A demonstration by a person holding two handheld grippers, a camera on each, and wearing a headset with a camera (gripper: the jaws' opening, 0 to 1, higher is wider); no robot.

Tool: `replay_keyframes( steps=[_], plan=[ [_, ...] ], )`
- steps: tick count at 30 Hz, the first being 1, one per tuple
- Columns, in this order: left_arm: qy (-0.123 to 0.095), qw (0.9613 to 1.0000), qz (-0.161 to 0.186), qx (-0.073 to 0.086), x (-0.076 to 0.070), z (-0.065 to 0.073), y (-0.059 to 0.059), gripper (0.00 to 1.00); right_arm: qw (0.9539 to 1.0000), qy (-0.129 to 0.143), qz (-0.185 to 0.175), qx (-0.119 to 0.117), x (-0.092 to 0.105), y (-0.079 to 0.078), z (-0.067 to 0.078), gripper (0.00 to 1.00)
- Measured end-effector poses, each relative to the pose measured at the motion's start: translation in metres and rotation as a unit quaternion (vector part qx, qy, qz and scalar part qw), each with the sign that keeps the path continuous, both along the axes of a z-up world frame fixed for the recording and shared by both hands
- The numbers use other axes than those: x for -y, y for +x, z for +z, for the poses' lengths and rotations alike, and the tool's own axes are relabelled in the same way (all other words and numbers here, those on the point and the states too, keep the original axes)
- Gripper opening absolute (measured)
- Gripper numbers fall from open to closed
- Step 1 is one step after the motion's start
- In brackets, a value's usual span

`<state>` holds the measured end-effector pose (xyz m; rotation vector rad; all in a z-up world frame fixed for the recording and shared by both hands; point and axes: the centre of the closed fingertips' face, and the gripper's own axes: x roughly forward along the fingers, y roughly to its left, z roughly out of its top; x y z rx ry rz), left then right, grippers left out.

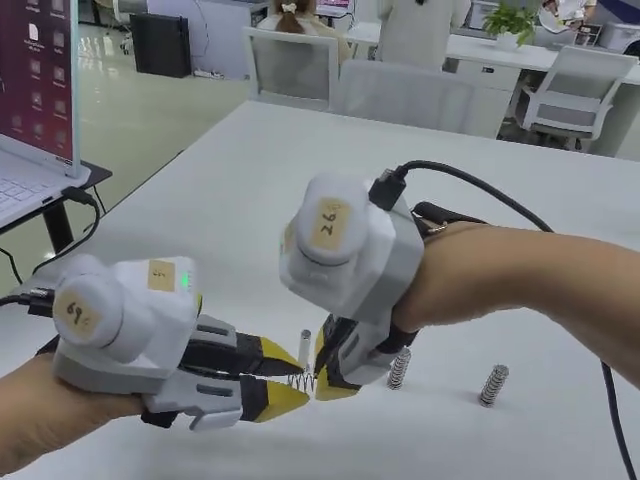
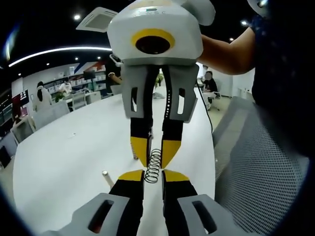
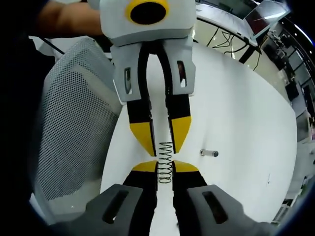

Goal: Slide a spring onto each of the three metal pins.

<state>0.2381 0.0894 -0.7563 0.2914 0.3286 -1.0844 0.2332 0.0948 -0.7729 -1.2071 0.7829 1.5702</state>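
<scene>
Found a thin spring (image 1: 302, 380) pinched at both ends just above the table (image 1: 250, 170): left gripper (image 1: 285, 385) clenched on the end toward 9 o'clock, right gripper (image 1: 325, 375) clenched on the end toward 3 o'clock, jaws tip to tip. Confirmed the same double grasp in both gripper views. Noted a bare pin (image 1: 305, 345) standing just beyond the spring at 12 o'clock, and two sprung pins (image 1: 400, 368) off toward 3 o'clock, each apparently already carrying its coil. Judged two of three done, the last loading in hand. Recommend releasing one end only, turning the spring upright, aligning the open coil squarely over the pin tip and lowering straight down; recommend a light grip near the lower coils to avoid buckling or letting the wire shoot sideways. Cannot confirm how firmly either end is seated, the coil ends being buried between the yellow tips. Cannot make out the pin's base or its fixing to the table, this being hidden behind the jaws. Could not verify full seating of the two finished coils, too small to tell.
</scene>
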Motion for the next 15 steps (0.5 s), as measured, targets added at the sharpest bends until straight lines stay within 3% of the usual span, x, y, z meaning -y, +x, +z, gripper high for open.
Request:
replay_keyframes(
  steps=[15],
  plan=[
    [0.020,0.9998,-0.008,0.003,-0.0004,-0.0053,-0.0027,0.04,1.0000,-0.002,0.008,0.002,-0.0002,-0.0038,0.0022,0.08]
  ],
)
